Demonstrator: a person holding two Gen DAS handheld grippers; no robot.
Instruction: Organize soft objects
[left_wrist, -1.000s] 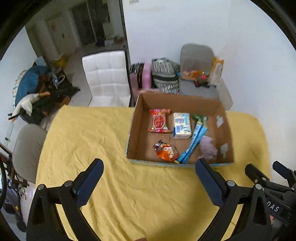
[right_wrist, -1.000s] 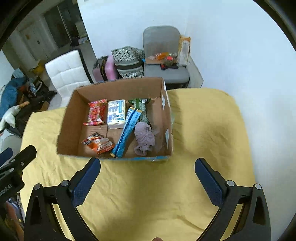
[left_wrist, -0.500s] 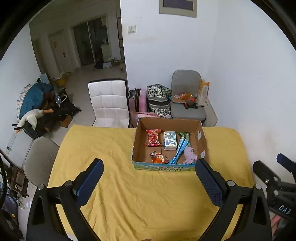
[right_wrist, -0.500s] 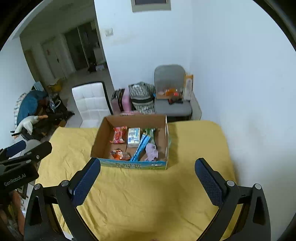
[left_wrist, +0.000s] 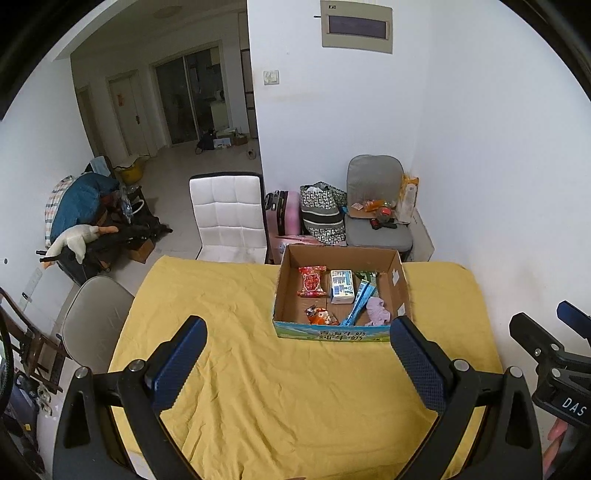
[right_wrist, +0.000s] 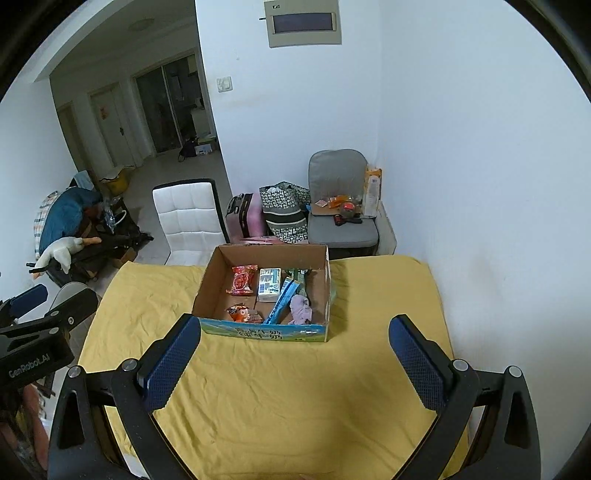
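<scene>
Open brown cardboard box (left_wrist: 341, 291) with a blue-and-green printed front panel, set on the far half of the table (left_wrist: 295, 387), which is draped in a wrinkled yellow cloth. Inside, toward the back left, a red snack packet (left_wrist: 312, 281) lying flat; just beside it to the right, a white-and-blue tissue pack (left_wrist: 342, 286). Behind and right of that, partly hidden, a dark green packet (left_wrist: 367, 276). Running on a slant from the middle toward the front wall, a long blue wrapped stick (left_wrist: 357, 302). At front right, crumpled against the stick, a pale lilac soft cloth (left_wrist: 377, 311); at front left, an orange-and-red crinkled snack bag (left_wrist: 320, 315).

Nearer the camera, well apart from the box, left gripper (left_wrist: 297, 363) spread wide over bare yellow cloth, blue textured pads (left_wrist: 179, 363) facing inward, nothing between them. Right gripper (right_wrist: 295, 360) likewise spread wide and empty, its left pad overlapping the box's front left corner in the right wrist view, contact not clear.

Beyond the table, a white quilted chair (left_wrist: 227, 218), a pink suitcase (left_wrist: 284, 212), a black-and-white patterned bag (left_wrist: 323, 216) and a grey cushioned chair (left_wrist: 376, 206) with small items on its seat.
</scene>
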